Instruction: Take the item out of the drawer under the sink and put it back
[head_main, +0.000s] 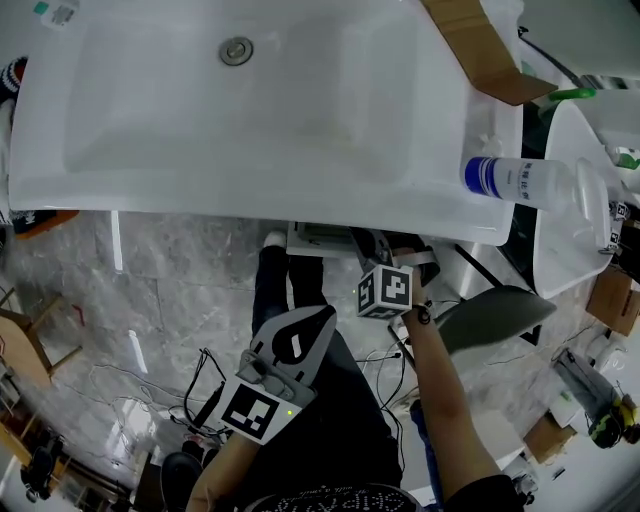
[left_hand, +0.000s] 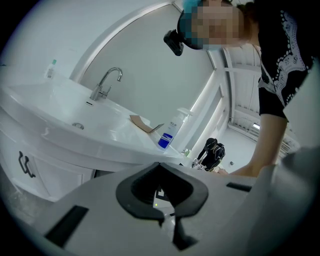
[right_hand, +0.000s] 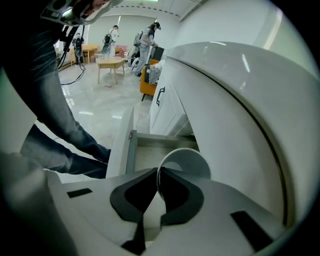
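My right gripper (right_hand: 157, 171) is shut on the rim of a white cup (right_hand: 186, 161), which it holds just above the open drawer (right_hand: 150, 142) under the sink (head_main: 250, 120). In the head view only that gripper's marker cube (head_main: 385, 290) shows, below the sink's front edge; the cup is hidden there. The drawer's white edge (head_main: 318, 240) pokes out under the basin. My left gripper (head_main: 318, 320) hangs lower and nearer to me, over the person's dark trousers. Its jaws are shut with nothing between them, and it points toward the sink cabinet (left_hand: 30, 165).
A bottle with a blue label (head_main: 520, 180) lies on the sink's right rim, near a piece of cardboard (head_main: 480, 50). A second basin (head_main: 570, 200) stands at the right. Cables (head_main: 200, 400) trail over the marble floor. The faucet (left_hand: 105, 82) rises at the back of the sink.
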